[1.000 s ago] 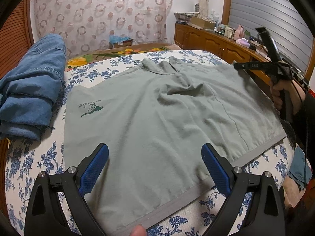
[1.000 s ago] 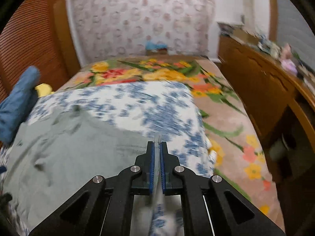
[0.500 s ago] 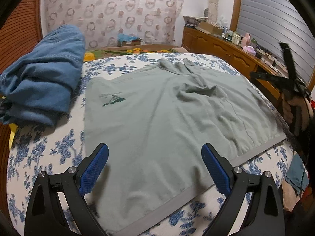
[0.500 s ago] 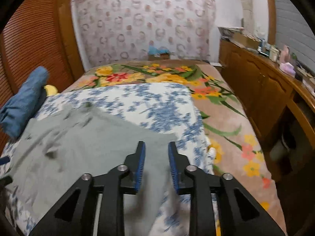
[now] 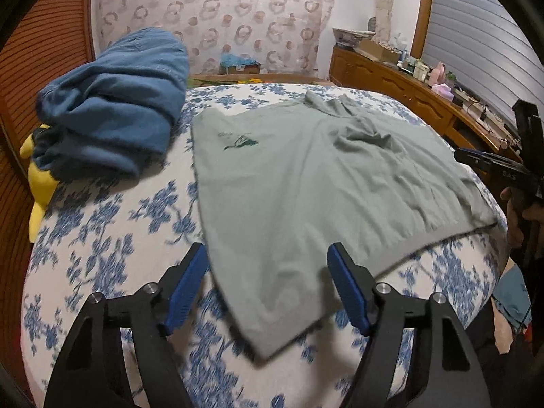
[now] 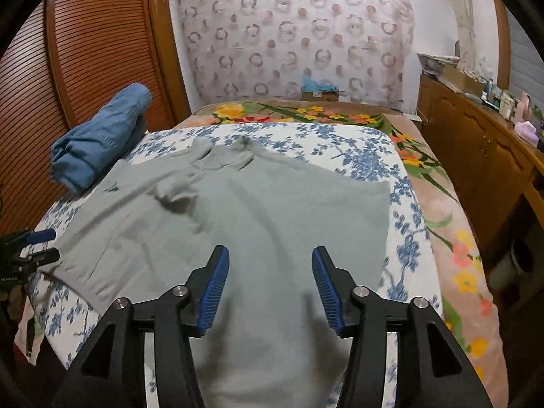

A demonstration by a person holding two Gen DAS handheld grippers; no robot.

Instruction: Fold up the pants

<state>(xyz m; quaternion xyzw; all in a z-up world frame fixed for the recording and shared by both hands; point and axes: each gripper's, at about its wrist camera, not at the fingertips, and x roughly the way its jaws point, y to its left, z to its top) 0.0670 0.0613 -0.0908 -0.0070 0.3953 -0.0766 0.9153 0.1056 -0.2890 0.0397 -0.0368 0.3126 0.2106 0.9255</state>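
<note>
on the bed (image 5: 112, 224), over a blue-flowered white cover, grey-green pants (image 5: 323, 187) lie spread nearly flat. a small dark green logo (image 5: 239, 141) sits near their far left corner; some creases bunch near the far middle. nearest corner of the pants lies between the left gripper (image 5: 268, 284) fingers, below them; whether the pads touch cloth cannot be told. its jaws stand apart and have just been closing somewhat, not pressing on anything.

right gripper (image 6: 268, 284) hovers over the near part of the pants (image 6: 255, 221), blue pads wide of each other, nothing pinched; its jaws have just been opening, only flat cloth beneath the gap. in the left view the same tool (image 5: 503, 166) shows at the right edge, held by a hand (image 5: 520, 217), just beside the pants' right hem. in the right view the left gripper's blue tips (image 6: 40, 244) peek in at the left edge, by the waistband side.

blue jeans (image 5: 112, 102) bundled on the left side of the bed, apart from the pants. something yellow (image 5: 37, 187) pokes out under them. beyond the white cover, a flowered orange-green blanket (image 6: 306, 114). wooden slatted doors (image 6: 78, 68) to the left, wooden cabinet (image 6: 476, 156) with clutter on top along the right, patterned curtain (image 6: 299, 34) at the back.
</note>
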